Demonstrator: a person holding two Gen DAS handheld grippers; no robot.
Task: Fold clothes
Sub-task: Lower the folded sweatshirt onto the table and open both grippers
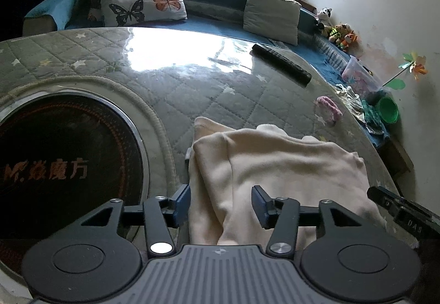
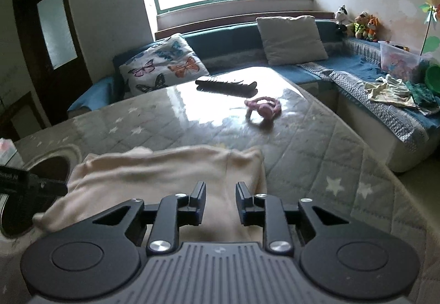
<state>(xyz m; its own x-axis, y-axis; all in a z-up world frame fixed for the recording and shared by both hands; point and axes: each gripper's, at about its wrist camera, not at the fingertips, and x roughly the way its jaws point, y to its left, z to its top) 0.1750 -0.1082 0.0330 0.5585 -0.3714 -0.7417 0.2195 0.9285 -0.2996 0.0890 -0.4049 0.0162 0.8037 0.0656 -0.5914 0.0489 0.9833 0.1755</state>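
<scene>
A cream garment (image 1: pixel 280 166) lies folded over on the quilted, glass-topped table (image 1: pixel 192 89); it also shows in the right wrist view (image 2: pixel 170 174). My left gripper (image 1: pixel 221 202) is open just above the garment's near left part, with cloth showing between its fingers. My right gripper (image 2: pixel 220 203) is open over the garment's near right part. The right gripper's black body enters the left wrist view (image 1: pixel 398 205) at the garment's right edge. The left gripper's body shows in the right wrist view (image 2: pixel 30 183) at the garment's left edge.
A black remote control (image 1: pixel 280 63) and a pink hair band (image 2: pixel 264 108) lie further back on the table. A round black hotplate (image 1: pixel 63 155) is set in the table at left. Behind stands a blue sofa (image 2: pixel 316 73) with cushions, soft toys, a plastic box and loose clothes.
</scene>
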